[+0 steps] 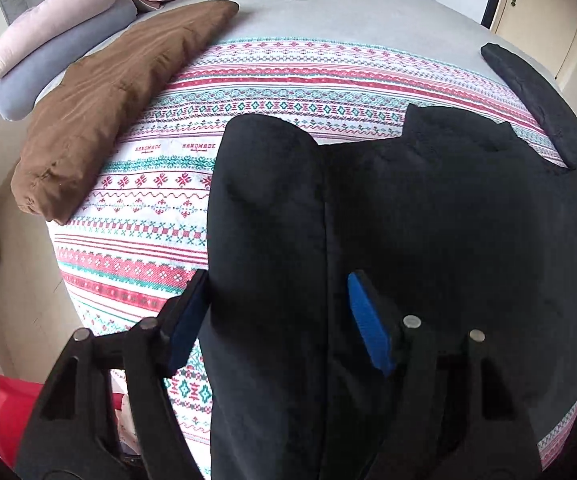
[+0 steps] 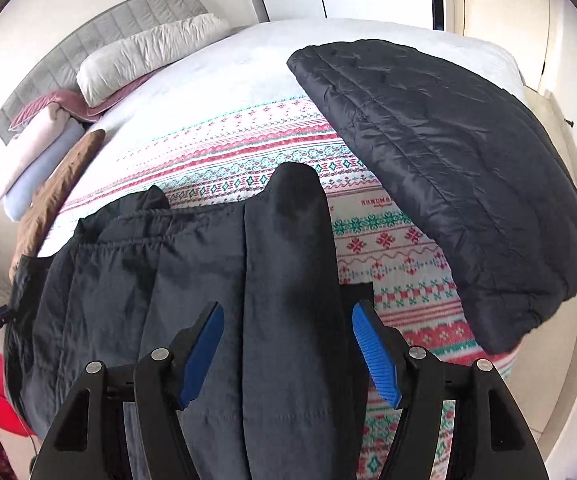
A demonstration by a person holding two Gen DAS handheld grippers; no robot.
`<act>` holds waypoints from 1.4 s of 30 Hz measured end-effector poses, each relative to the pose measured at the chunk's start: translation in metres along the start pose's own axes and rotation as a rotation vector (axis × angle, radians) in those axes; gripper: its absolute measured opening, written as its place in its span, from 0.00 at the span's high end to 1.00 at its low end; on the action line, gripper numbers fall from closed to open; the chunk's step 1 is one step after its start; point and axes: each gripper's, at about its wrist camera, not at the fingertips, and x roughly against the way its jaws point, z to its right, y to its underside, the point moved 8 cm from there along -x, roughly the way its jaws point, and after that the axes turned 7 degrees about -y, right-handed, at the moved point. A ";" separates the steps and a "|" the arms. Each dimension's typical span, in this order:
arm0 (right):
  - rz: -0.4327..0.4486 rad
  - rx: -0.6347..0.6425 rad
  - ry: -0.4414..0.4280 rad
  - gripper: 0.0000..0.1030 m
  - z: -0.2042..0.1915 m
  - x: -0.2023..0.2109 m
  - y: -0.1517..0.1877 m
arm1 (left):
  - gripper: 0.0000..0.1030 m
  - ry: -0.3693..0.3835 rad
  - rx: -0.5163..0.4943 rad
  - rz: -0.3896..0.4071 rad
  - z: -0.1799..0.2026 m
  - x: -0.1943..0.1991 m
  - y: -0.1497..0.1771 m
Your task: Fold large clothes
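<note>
On patterned bedspread: black garment, folded sleeve pointing away; both jaws wide, astride it.

The left gripper points forward over the bed, its jaws spread wide, one blue-padded finger on each side of a dark fold of cloth without pressing it. The right gripper also points forward over the bed, jaws equally wide, its ribbed blue pads clear of the cloth between them. At the right wrist view's left edge, the other gripper's black frame shows.
</note>
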 end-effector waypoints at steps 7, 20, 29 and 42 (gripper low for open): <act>0.083 0.018 -0.023 0.92 -0.008 -0.016 -0.014 | 0.92 0.192 0.052 0.211 0.019 0.042 -0.018; 0.206 -0.100 0.091 0.95 0.022 -0.043 -0.065 | 0.91 0.191 0.359 0.210 -0.024 -0.064 -0.065; 0.158 -0.116 0.201 0.84 0.036 -0.055 -0.058 | 0.79 0.042 0.357 0.202 -0.040 -0.049 -0.064; 0.097 0.233 -0.068 0.31 -0.192 -0.090 -0.041 | 0.21 0.247 0.101 0.166 0.118 -0.028 -0.079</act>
